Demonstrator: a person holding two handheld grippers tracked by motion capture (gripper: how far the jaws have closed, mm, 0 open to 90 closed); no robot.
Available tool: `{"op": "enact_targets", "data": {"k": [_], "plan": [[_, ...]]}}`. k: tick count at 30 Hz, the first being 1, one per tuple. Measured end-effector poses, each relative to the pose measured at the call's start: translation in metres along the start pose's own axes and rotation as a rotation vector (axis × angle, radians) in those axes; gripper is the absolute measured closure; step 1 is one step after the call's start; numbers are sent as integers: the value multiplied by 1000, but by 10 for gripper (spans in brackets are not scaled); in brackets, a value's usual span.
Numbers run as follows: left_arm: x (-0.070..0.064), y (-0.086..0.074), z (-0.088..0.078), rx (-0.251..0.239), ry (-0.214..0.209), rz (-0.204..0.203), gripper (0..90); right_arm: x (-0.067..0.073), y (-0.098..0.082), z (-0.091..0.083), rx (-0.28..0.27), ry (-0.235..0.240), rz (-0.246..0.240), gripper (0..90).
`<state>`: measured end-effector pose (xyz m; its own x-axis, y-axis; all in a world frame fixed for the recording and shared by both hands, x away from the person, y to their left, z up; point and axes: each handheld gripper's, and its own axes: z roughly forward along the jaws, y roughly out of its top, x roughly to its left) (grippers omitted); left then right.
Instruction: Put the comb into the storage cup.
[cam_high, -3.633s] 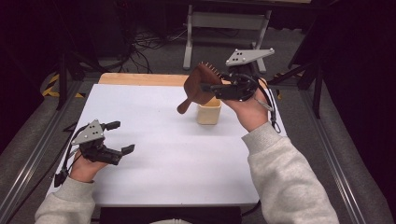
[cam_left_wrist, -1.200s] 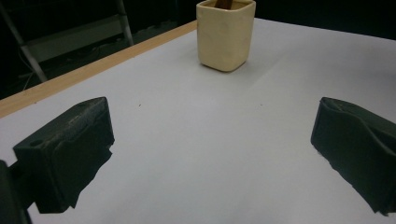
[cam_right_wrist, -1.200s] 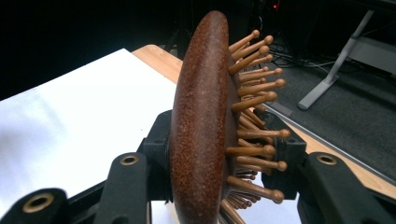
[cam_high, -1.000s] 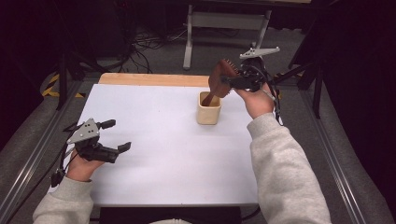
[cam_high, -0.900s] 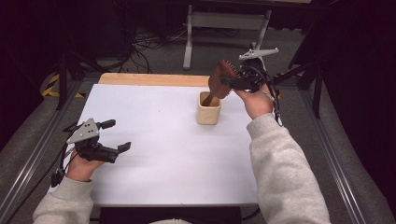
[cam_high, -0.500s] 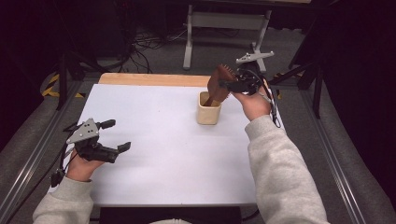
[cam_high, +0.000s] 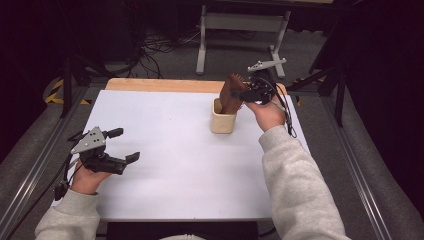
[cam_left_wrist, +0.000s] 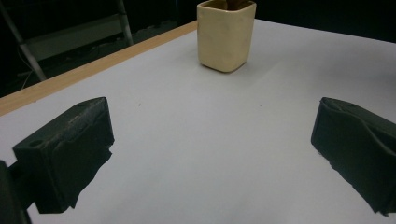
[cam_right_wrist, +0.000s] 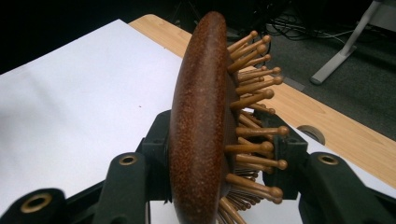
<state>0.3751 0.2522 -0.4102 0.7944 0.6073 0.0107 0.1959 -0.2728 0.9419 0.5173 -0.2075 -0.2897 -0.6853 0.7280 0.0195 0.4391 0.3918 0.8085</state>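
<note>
Right claw (cam_high: 243, 93) clamping wooden hairbrush (cam_high: 231, 93) over cream cup (cam_high: 223, 116) on white bench (cam_high: 175, 150); left claw (cam_high: 124, 145) wide, empty.

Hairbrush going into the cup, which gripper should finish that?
Right. The right gripper is shut on the hairbrush, whose handle is already in the cup. The left gripper is open and far off.

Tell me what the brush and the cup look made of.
Brush: looks like wood, dark reddish-brown with a fine speckled, satin back; its paler pins end in small balls. Cup: cream, smooth and matte with rounded corners, possibly ceramic or plastic; the look leaves it open.
</note>
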Motion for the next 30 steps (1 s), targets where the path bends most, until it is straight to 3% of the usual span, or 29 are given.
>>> {"op": "enact_targets", "data": {"k": [10, 12, 14, 17, 20, 27, 30], "plan": [[0, 0, 0, 4, -4, -3, 3, -2, -2, 3, 1, 11, 18, 500], [0, 0, 1, 5, -4, -1, 3, -2, -2, 3, 0, 10, 17, 457], [0, 0, 1, 8, -4, 1, 3, -4, -3, 1, -26, 47, 36, 358], [0, 0, 1, 7, -3, -2, 3, -5, -2, -4, -109, 98, 54, 209], [0, 0, 1, 5, -4, -4, 3, 0, 1, -15, -170, 48, -27, 95], [0, 0, 1, 7, -4, -6, 3, 3, 2, -38, -261, -20, -61, 35], [0, 0, 0, 4, -4, -5, 3, 3, 1, -45, -271, -30, -71, 34]]}}
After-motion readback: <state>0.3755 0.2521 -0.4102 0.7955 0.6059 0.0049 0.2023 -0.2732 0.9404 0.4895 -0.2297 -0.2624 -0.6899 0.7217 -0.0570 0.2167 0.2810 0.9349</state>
